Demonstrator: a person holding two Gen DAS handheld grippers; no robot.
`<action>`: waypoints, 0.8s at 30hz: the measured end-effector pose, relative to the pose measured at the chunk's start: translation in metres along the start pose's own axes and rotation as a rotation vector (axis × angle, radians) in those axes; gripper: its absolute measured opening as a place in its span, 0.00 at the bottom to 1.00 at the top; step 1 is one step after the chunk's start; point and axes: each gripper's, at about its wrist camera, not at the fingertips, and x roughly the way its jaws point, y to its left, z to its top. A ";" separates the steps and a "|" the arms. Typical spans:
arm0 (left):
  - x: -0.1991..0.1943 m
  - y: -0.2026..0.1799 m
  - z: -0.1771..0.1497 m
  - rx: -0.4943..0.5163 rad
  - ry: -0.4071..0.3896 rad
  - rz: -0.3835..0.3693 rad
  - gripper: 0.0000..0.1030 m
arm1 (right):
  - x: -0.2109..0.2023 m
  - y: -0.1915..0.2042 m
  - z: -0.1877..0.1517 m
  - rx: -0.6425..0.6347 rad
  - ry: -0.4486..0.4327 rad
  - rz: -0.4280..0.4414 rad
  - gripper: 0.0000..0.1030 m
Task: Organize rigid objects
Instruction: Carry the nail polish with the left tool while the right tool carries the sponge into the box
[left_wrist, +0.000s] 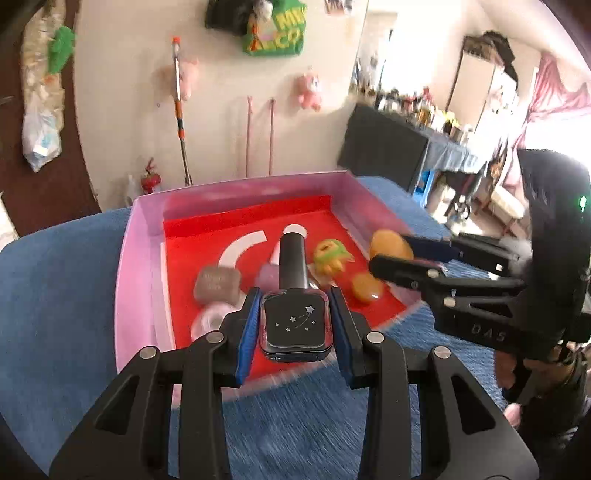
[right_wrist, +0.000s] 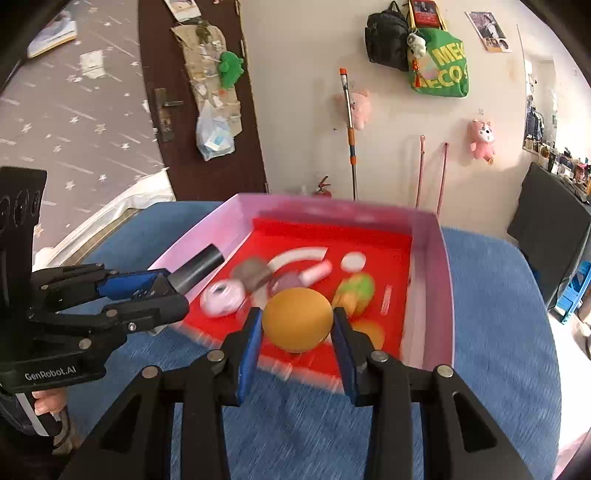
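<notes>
Left gripper (left_wrist: 295, 328): jaws closed about halfway, blue pads (left_wrist: 246, 332) pressing both flat sides of a dark bottle (left_wrist: 294, 325). Bottle lies lengthwise between the fingers, square body nearest the camera, black cap (left_wrist: 293, 258) pointing to 12 o'clock, out over the near edge of the box. Star print on the upper face.

Right gripper (right_wrist: 297, 321): jaws about half open, clamped on an orange ball (right_wrist: 297, 319), held above the near edge of the box, toward its right side. In the left view the ball (left_wrist: 391, 245) shows at 2 o'clock of the bottle.

Box (left_wrist: 140, 236): pink walls, red floor with white markings, sitting on a blue cloth (left_wrist: 55, 295). Contents, left view, near to far:
- white ring-shaped piece (left_wrist: 208, 319), at 9 o'clock of the bottle body
- brown block (left_wrist: 217, 284), just behind the ring
- a second orange round piece (left_wrist: 366, 288), right side of the floor
- pale pink piece (left_wrist: 269, 276), partly hidden by the cap
- green-and-yellow toy (left_wrist: 328, 256), just right of the cap

Right view is motion-blurred; the box contents smear there.

Beyond the box: wall with a green bag (right_wrist: 441, 68) and a pink plush (right_wrist: 482, 140).
</notes>
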 end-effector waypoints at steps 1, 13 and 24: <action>0.013 0.006 0.009 -0.005 0.028 0.001 0.33 | 0.007 -0.003 0.008 0.000 0.014 -0.009 0.39; 0.121 0.040 0.054 0.020 0.246 0.034 0.33 | 0.127 -0.038 0.072 -0.036 0.265 -0.139 0.39; 0.150 0.042 0.056 0.016 0.310 0.041 0.33 | 0.168 -0.053 0.076 -0.034 0.384 -0.163 0.39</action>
